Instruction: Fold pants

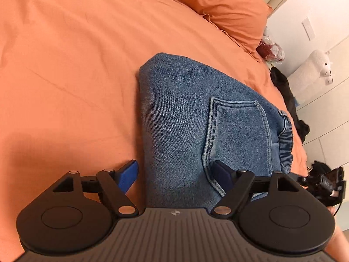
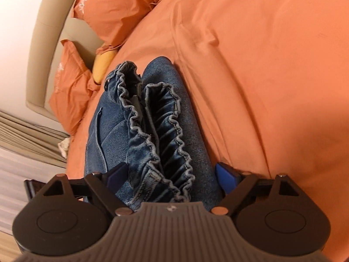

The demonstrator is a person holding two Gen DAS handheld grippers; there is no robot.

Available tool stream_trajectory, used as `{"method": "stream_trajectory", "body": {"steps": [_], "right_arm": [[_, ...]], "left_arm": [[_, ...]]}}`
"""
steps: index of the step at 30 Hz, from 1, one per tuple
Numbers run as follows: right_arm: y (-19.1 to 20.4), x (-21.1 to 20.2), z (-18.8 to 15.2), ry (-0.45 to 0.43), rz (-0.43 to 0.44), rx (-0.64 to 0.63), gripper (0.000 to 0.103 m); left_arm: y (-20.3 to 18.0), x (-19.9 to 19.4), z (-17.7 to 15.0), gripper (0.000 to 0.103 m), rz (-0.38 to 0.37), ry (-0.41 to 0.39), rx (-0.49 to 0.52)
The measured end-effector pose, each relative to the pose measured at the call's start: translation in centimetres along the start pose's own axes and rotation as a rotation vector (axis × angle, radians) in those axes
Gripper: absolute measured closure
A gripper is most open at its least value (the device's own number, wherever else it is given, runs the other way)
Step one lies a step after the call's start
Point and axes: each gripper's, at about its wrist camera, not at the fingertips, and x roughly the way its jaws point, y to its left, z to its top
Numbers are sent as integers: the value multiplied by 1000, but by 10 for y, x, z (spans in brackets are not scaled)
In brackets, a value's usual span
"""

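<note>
Blue denim pants (image 1: 185,113) lie folded into a compact bundle on the orange bedsheet (image 1: 65,65). A back pocket (image 1: 235,131) faces up, and the elastic waistband (image 2: 165,131) is ruffled at one end. My left gripper (image 1: 177,174) stands open over the near edge of the bundle, with one blue finger (image 1: 128,174) over the sheet and the other above the pocket. My right gripper (image 2: 172,174) is open too, straddling the waistband end without pressing on the denim (image 2: 109,139). The other gripper (image 1: 322,183) shows at the right edge of the left wrist view.
Orange pillows (image 1: 229,8) (image 2: 113,11) lie at the head of the bed against a beige headboard (image 2: 41,32). A yellow cushion (image 2: 102,65) sits near the pillows. A white plush animal (image 1: 316,69) and dark clothing (image 1: 285,91) lie beside the bed's edge.
</note>
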Motion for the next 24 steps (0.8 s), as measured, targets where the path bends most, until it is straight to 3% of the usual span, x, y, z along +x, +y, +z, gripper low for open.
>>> {"method": "stream_trajectory", "body": {"steps": [5, 7, 19, 24], "right_arm": [[11, 6, 2, -2, -44, -54, 24], [16, 6, 1, -4, -68, -88, 30], [60, -10, -11, -61, -182, -218, 53], [98, -26, -18, -68, -163, -259, 58]], "left_arm": [[-9, 6, 0, 17, 7, -9, 11], [-12, 7, -1, 20, 23, -12, 32], [-33, -9, -2, 56, 48, -21, 147], [-39, -33, 1, 66, 39, -11, 174]]}}
